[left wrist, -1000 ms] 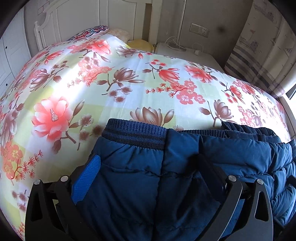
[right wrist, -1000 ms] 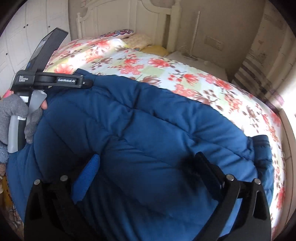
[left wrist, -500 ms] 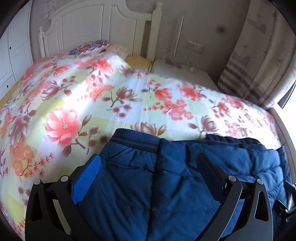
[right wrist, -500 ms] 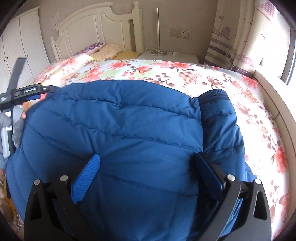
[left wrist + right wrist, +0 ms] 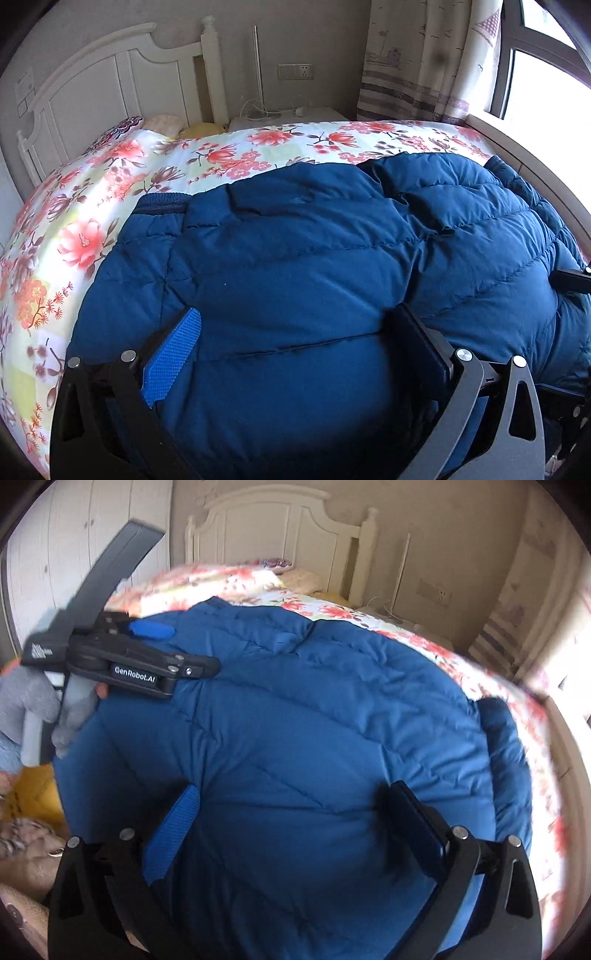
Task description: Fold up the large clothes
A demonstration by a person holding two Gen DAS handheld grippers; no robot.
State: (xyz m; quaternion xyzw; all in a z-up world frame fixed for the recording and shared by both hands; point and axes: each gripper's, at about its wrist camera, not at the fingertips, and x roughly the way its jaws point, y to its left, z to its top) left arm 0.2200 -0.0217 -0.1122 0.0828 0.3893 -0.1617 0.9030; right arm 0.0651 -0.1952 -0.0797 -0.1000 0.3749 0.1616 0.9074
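Two grippers, one big navy puffer jacket (image 5: pixel 314 258), and we're right in the thick of it. We see the jacket spread across the flowered bedspread (image 5: pixel 74 206), its ribbed hem (image 5: pixel 162 203) lying toward the headboard (image 5: pixel 110 81) in the left wrist view, one quilted panel lapped over another in the middle.

Our left gripper (image 5: pixel 299 350) sits low over the padding, jaws spread wide with the fabric bulging up between them; we can't make out any pinch, so we call it apart and not clamped. Our right gripper (image 5: pixel 295 827) shows the same picture: jaws wide, blue quilting filling the gap, nothing nipped. From the right wrist view we also catch the left gripper (image 5: pixel 147 653) from the side, gripped by a hand in a grey glove (image 5: pixel 37 709) at the jacket's edge.

How far along? We'd judge early to midway. The body looks doubled over at least once, with a sleeve or side flap (image 5: pixel 506 760) trailing toward the window side, but the bundle is broad and puffy, not a tidy packet. Tucking that flap in, another fold and a good pressing-down seem left to do.
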